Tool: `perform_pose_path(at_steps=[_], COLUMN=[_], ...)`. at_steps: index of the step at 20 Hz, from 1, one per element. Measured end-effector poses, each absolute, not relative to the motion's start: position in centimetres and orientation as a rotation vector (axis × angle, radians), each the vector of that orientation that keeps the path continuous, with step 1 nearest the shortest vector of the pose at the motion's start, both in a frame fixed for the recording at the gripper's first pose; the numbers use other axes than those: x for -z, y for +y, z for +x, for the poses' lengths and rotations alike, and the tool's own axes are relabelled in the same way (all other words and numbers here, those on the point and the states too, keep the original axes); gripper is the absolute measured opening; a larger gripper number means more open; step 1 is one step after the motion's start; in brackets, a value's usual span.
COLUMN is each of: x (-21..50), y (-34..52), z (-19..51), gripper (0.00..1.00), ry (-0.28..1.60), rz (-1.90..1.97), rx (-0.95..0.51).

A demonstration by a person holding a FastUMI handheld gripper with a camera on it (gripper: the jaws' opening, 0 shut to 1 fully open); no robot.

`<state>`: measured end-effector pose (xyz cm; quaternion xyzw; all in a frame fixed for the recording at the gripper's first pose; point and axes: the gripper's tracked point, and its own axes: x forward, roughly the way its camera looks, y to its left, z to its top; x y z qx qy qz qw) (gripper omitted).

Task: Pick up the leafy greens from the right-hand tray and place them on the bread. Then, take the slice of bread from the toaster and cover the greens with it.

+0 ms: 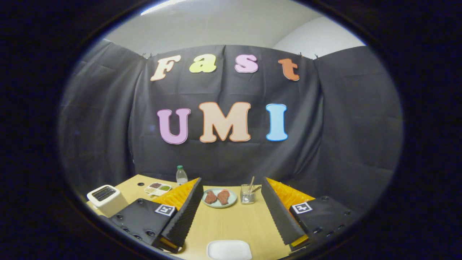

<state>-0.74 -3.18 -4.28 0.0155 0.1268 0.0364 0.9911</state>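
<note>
My gripper point(232, 180) hovers above the wooden table point(231, 224) with its fingers spread wide and nothing between them. A white toaster point(106, 198) with a dark top slot stands to the left of the left finger; I cannot make out bread inside it. Low between the fingers, close to me, lies a flat white rounded-square piece point(229, 250), either a plate or a slice. A small compartment tray point(157, 188) with green and dark fillings sits beyond the toaster. No leafy greens are recognisable; the right finger hides the table behind it.
Ahead between the fingers sits a pale plate point(219, 198) with two brown pieces, and beside it a glass point(248, 194) holding utensils. A small clear bottle point(181, 176) stands at the table's far edge. Black cloth walls close the booth.
</note>
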Motion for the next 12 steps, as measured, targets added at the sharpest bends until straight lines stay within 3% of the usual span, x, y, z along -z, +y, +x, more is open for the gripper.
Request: perform_pose_path(at_steps=[12], x=[4.00], y=[-3.52], z=[0.23], gripper=[1.00], ry=[0.211], rz=[-0.009], rx=[-0.060])
